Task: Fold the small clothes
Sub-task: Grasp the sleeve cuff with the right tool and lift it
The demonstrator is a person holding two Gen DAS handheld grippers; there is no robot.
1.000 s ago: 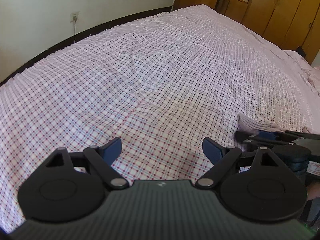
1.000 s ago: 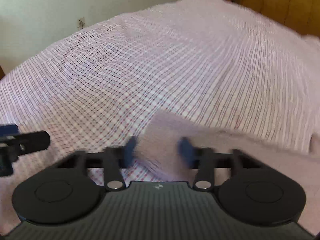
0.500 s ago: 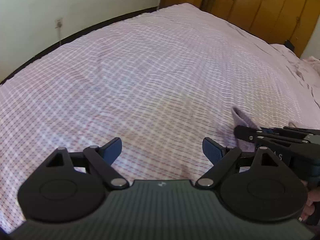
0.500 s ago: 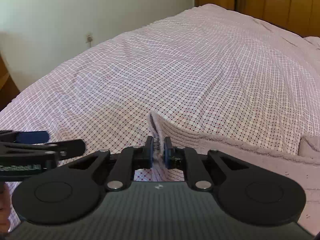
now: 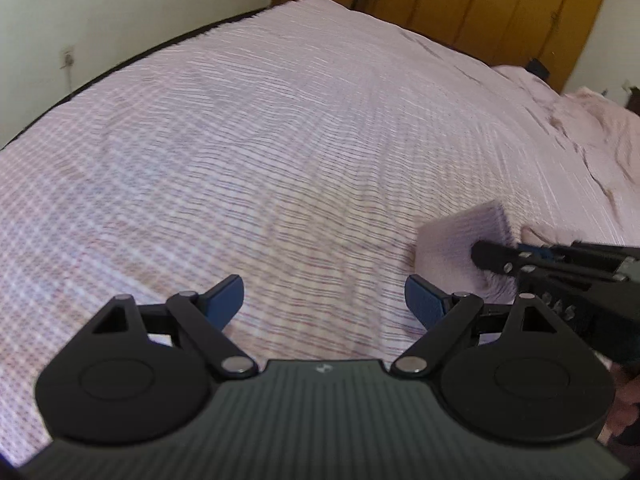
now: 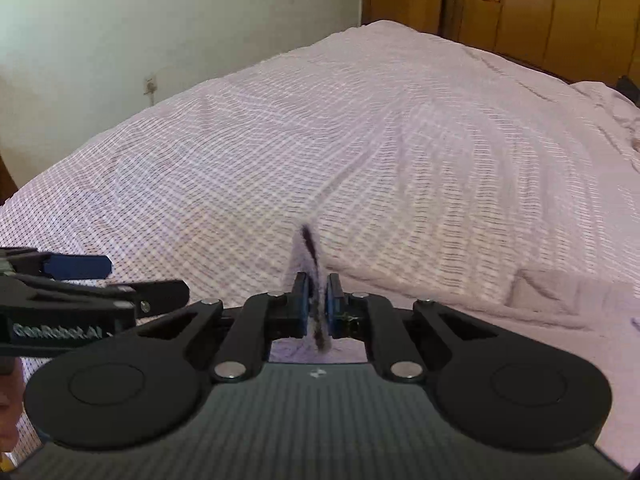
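Soft, pale lilac knit — that's what the small garment [image 6: 310, 256] looks like, and it sits low and to the right on the checked bedspread [image 6: 360, 152], with most of it trailing flat toward the right edge. I'd guess it's light and floppy, no stiffness at all, so it'll droop wherever it isn't held and probably drag a bit on the sheet. The right gripper [image 6: 316, 300] has just been closing and now pinches one edge of it, with the cloth standing up in a thin ridge between the blue pads. The left gripper [image 5: 324, 300] is wide open with nothing in it, hanging over bare bedspread just left of the lifted corner. My take: grab a second corner or the hem along the same edge — two pinch points keep a limp thing flat. Only writing I can read is "GenRobot.AI" on the side of the left gripper, seen from the right wrist view.
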